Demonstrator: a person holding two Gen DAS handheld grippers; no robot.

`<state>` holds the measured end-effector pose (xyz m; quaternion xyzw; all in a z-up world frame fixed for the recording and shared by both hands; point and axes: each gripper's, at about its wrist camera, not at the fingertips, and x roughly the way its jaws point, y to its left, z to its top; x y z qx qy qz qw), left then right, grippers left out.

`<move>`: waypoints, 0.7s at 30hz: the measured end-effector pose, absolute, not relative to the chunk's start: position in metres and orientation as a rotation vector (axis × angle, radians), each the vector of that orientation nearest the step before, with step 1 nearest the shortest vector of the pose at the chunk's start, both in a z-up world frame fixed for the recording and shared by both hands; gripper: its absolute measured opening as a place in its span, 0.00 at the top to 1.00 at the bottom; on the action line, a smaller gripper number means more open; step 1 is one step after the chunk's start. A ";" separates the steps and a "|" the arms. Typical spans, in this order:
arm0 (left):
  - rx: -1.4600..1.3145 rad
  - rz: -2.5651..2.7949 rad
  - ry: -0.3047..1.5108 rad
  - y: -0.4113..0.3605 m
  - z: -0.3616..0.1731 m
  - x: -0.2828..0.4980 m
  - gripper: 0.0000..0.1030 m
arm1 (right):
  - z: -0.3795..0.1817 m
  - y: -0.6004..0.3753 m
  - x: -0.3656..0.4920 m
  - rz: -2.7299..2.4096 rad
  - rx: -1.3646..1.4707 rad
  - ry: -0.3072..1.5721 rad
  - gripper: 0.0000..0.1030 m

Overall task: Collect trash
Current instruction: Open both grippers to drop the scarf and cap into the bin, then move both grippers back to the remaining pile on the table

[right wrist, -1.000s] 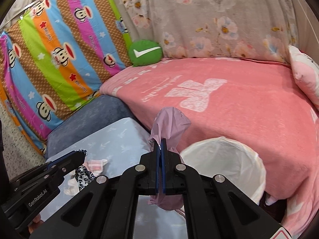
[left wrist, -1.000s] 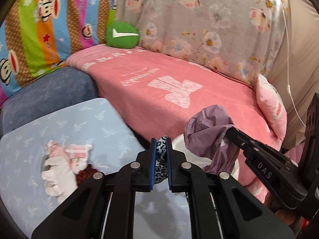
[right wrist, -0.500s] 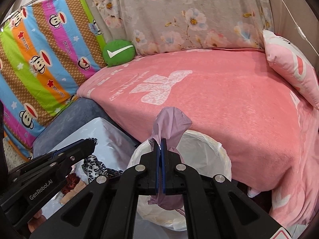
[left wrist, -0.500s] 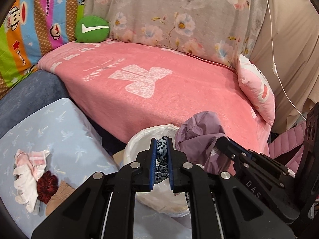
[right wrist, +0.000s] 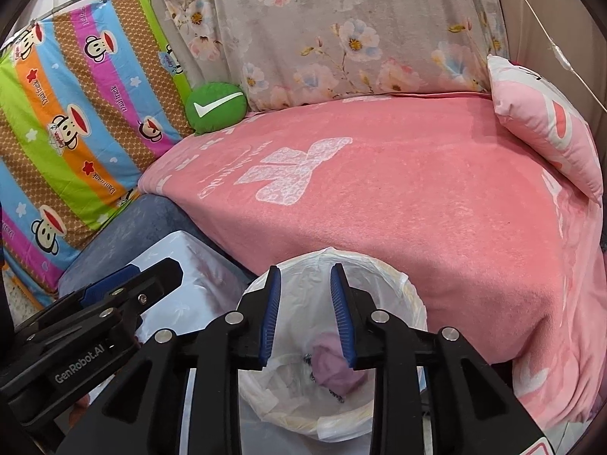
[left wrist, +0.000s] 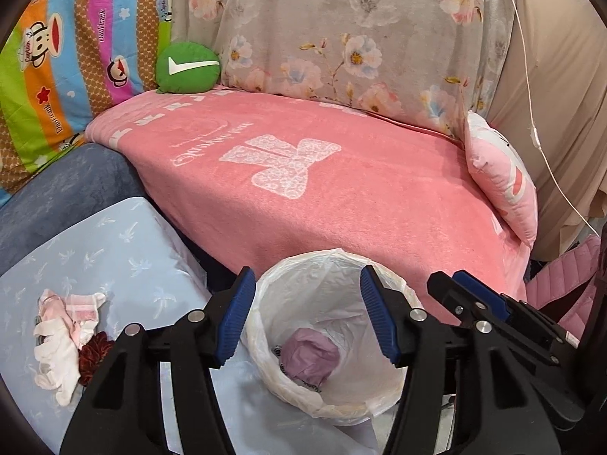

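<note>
The blanket (left wrist: 341,204) is salmon pink with a white bow figure and pale script. Behind it hangs a grey cloth (left wrist: 360,30) printed with pink and white flowers, and beside that a sheet (right wrist: 76,113) striped in orange, green, blue, magenta and dotted brown, with cartoon monkey faces. A round cushion (left wrist: 188,68) is bright green with a white tick. The pillow (right wrist: 550,125) is light pink with coral marks. The bin liner (left wrist: 303,276) is translucent white; inside lies a mauve wad (left wrist: 309,356) and something speckled black and white, perhaps leopard print. The table cover (left wrist: 114,250) is pale blue with white sprigs.
</note>
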<state>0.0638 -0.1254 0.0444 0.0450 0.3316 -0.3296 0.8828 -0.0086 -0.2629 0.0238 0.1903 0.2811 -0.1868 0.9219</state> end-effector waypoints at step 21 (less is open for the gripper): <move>0.020 -0.529 0.684 -0.047 0.044 0.076 0.47 | 0.027 -0.178 0.004 -0.245 0.290 0.610 0.55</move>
